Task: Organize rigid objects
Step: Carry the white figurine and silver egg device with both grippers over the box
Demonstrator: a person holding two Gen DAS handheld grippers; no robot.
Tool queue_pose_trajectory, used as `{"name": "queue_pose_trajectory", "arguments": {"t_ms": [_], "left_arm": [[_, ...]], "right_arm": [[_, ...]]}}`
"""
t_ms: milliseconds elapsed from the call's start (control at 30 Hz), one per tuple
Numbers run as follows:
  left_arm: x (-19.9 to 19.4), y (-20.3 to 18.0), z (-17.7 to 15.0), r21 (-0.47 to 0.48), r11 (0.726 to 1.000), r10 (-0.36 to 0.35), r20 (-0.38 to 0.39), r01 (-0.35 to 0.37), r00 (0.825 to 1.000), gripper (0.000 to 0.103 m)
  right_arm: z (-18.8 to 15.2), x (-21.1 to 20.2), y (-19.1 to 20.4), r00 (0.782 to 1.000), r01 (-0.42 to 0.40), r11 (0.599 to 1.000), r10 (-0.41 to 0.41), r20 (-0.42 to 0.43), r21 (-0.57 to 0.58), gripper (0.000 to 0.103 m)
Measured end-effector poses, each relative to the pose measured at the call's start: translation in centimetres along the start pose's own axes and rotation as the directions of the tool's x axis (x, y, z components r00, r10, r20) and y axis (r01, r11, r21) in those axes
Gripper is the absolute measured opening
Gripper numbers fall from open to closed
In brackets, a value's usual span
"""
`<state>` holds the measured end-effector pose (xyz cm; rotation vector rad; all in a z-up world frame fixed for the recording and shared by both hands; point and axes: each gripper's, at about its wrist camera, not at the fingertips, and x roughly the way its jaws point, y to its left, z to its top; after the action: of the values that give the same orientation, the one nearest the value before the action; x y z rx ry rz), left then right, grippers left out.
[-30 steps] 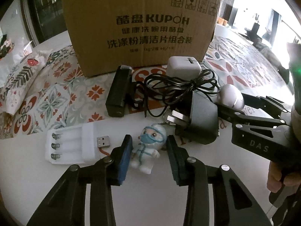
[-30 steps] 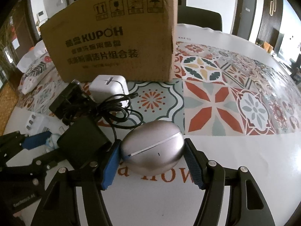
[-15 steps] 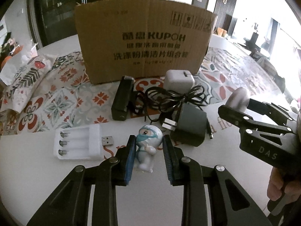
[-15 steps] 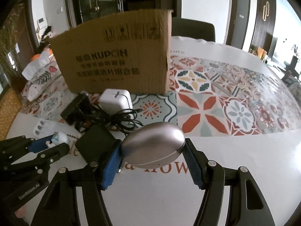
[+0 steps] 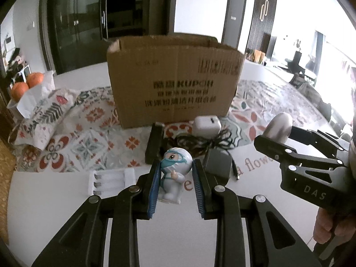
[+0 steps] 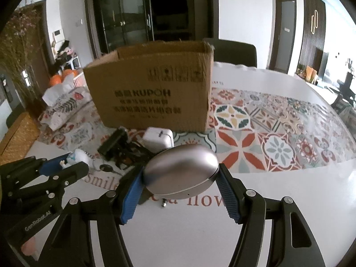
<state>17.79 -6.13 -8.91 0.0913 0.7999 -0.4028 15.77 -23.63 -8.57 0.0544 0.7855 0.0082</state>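
Observation:
My left gripper point(image 5: 175, 183) is shut on a small white figurine point(image 5: 174, 173) with a blue mask, held upright above the white table. My right gripper point(image 6: 180, 181) is shut on a silver egg-shaped case point(image 6: 181, 173), also lifted off the table; that case point(image 5: 279, 128) and right gripper point(image 5: 296, 153) show at the right of the left wrist view. The left gripper point(image 6: 64, 166) with the figurine point(image 6: 76, 156) appears at the left of the right wrist view. An open cardboard box point(image 5: 175, 89) stands beyond both grippers.
In front of the box lie a white charger cube point(image 5: 207, 125), a tangled black cable point(image 5: 200, 141), a black adapter point(image 5: 217, 164), a black bar-shaped device point(image 5: 153, 143) and a white battery holder point(image 5: 111, 180). A patterned cloth point(image 6: 267, 129) covers the far table. Oranges point(image 5: 26, 83) sit at far left.
Both grippers rose from the table, carrying the figurine and the silver case upward. The left jaws closed onto the figurine. The box's open top has come into view.

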Motion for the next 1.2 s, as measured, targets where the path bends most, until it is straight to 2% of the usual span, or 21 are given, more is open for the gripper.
{"name": "queue_pose_trajectory", "arguments": {"t_ms": [467,1033,1200], "left_arm": [[-3.7,0.7,4.0,0.016,1.000,0.004,0.117,-0.006,0.993,0.029],[-6.0,1.4,9.6,0.036,0.999,0.003,0.217,-0.010,0.976,0.029],[-6.1,1.5,11.3,0.037,0.999,-0.006,0.225,-0.002,0.974,0.029]], "right_arm": [[3.6,-3.7,1.6,0.993,-0.018,1.000,0.020,0.118,-0.021,0.065],[8.4,-5.4,2.1,0.975,-0.044,0.999,0.043,0.216,0.001,0.065],[10.0,-5.5,1.9,0.971,-0.049,0.999,0.046,0.234,0.006,0.065]]}}
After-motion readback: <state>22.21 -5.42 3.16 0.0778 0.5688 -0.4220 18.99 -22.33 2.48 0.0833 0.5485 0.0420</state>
